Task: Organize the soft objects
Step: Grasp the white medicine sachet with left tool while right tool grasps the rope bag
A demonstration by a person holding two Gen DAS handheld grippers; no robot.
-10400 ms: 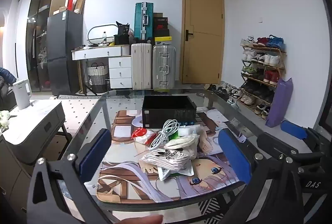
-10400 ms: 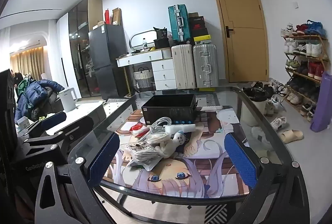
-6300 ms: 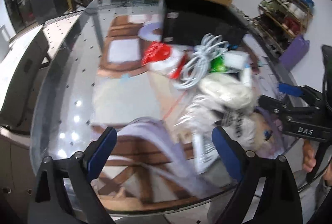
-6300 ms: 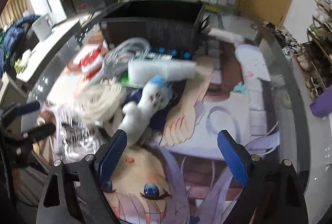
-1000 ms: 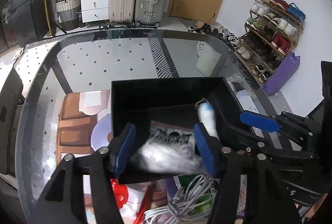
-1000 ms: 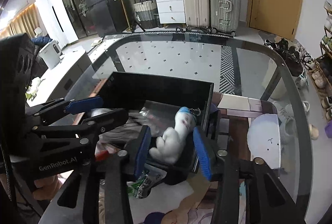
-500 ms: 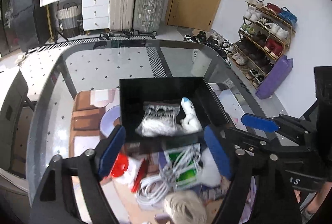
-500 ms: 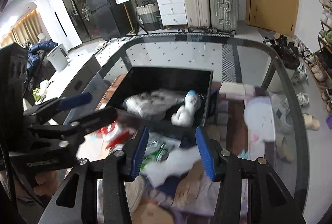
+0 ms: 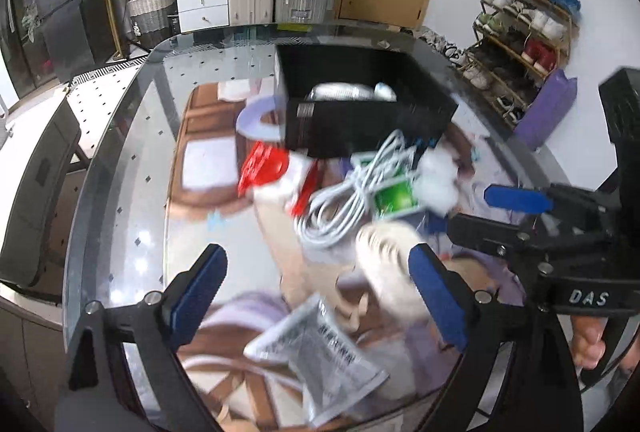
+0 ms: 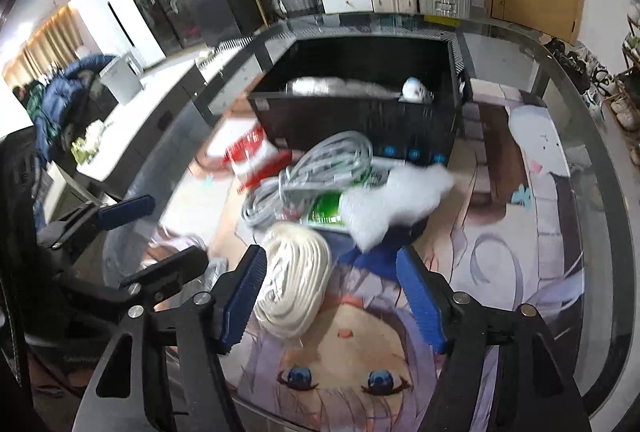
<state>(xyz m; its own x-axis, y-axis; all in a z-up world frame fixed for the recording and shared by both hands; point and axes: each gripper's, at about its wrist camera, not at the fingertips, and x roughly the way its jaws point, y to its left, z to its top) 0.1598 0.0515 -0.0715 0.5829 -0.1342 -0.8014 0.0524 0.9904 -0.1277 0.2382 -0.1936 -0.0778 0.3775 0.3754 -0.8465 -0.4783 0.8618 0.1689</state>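
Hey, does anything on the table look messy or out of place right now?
Yes. A loose heap lies in front of the black box: a tangled grey cable, a cream rope coil, a red packet and a white fluffy piece, overlapping. A printed pouch lies askew near the table's front edge.

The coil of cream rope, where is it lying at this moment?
In the right wrist view the cream rope coil lies on the printed mat, low and left of centre, just in front of the grey cable bundle, beside the right gripper's left finger.
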